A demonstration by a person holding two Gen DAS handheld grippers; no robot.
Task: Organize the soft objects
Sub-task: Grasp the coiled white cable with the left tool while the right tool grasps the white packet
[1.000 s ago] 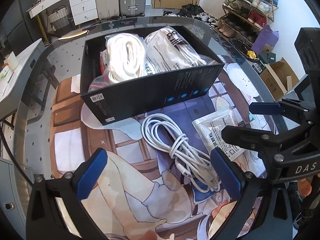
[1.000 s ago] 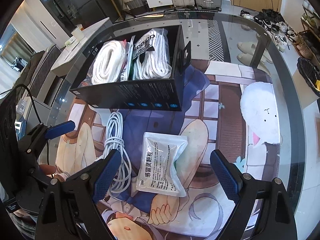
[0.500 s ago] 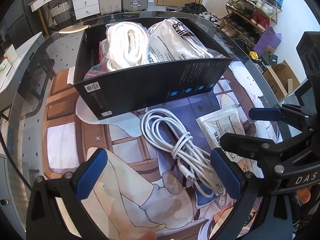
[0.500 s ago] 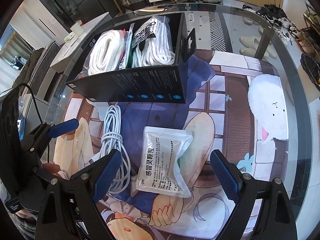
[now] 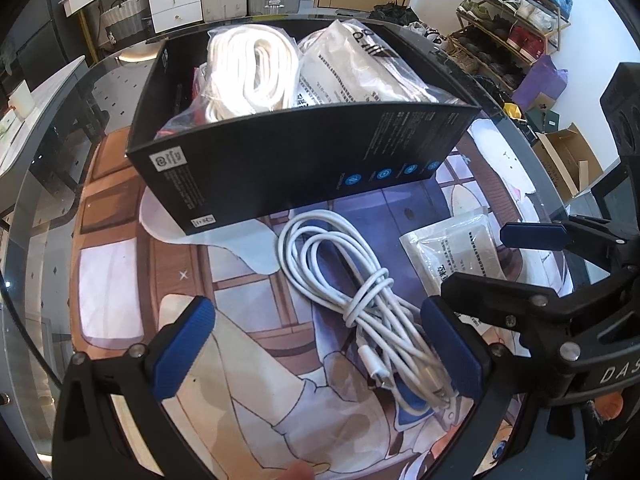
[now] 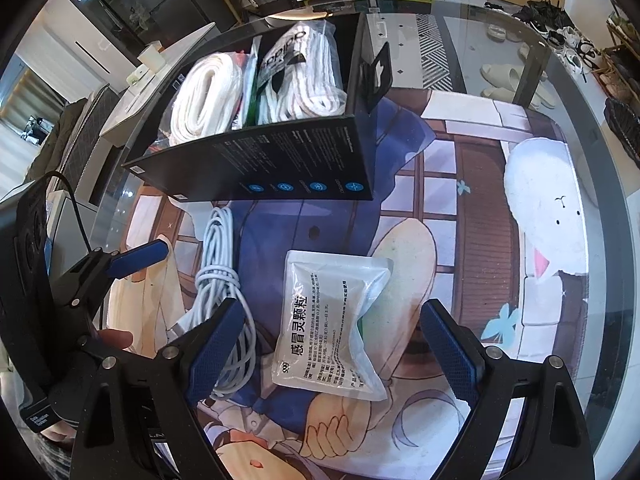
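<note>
The round glass worktop (image 6: 600,168) carries a printed cartoon mat (image 5: 120,264). Only the right wrist view shows the mat's right side with a white cat figure (image 6: 548,216) and pale slippers (image 6: 504,80) seen through the glass; only the left wrist view shows the shoe rack (image 5: 516,12) and a cardboard carton (image 5: 568,160) at far right.

A black open box (image 5: 288,168) stands at the far side of the mat, holding two bagged bundles of white rope (image 5: 252,72); its near wall hides the lower part of them. Just near of the box lies a coiled white cable (image 5: 360,292), and to its right, close but apart, a sealed white sachet (image 6: 336,320) with printed text, cut off in the left view by the other tool.

The left hand-held gripper (image 5: 316,344) hangs over the cable with jaws wide apart, gripping nothing. The right hand-held gripper (image 6: 332,348) hangs over the sachet, jaws likewise spread, pads clear of it. A fingertip (image 6: 114,338) shows behind the left tool.
</note>
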